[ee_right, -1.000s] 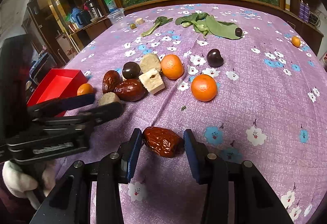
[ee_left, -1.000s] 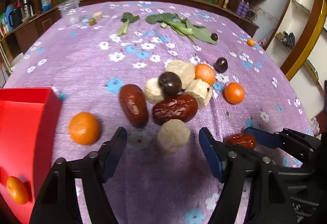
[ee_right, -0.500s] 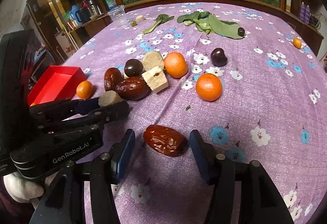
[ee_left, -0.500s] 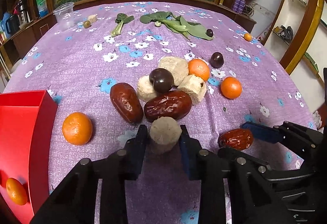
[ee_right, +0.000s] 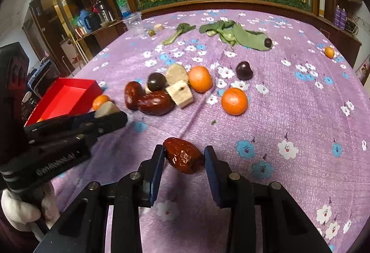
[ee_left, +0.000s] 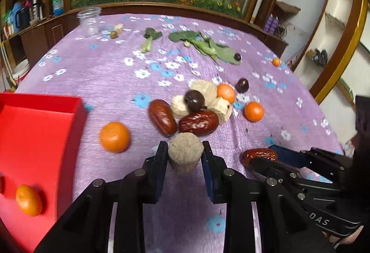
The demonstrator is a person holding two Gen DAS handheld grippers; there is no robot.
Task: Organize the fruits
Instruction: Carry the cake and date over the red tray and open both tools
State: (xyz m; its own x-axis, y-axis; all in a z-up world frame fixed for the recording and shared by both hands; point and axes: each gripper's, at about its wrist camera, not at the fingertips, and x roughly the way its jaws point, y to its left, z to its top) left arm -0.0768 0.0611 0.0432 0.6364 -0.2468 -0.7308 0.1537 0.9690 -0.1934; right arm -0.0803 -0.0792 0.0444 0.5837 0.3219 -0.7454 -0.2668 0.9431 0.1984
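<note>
A: Two grips at once. Starting at nine o'clock in the left wrist view, what's there?

B: The red tray point(ee_left: 46, 128), with a small orange point(ee_left: 29, 200) already lying in it. Toward the centre, a loose orange point(ee_left: 114, 136) sits on the purple cloth point(ee_left: 97, 82), near the tray wall.

A: And the left gripper point(ee_left: 185, 152)?

B: Its pads are pressed against the sides of a beige lump point(ee_left: 185, 151), pinching it. Whether it has cleared the cloth I cannot tell.

A: How would it handle?

B: I'd judge it light, crumbly and rough, so it won't slip; a squeeze across the wide middle, as now, looks sensible, but gentle.

A: At twelve o'clock from it?

B: The pile point(ee_left: 196, 109): dates, a dark plum, more beige pieces, oranges touching.

A: And at three o'clock?

B: The right gripper point(ee_right: 184, 157), fingers narrowed around a red date point(ee_right: 183, 156). The left pad touches it; at the right pad I cannot tell.

A: Its feel?

B: Probably wrinkled, slightly soft, smooth-skinned. Taken across the short axis, it might roll or twist.
</note>
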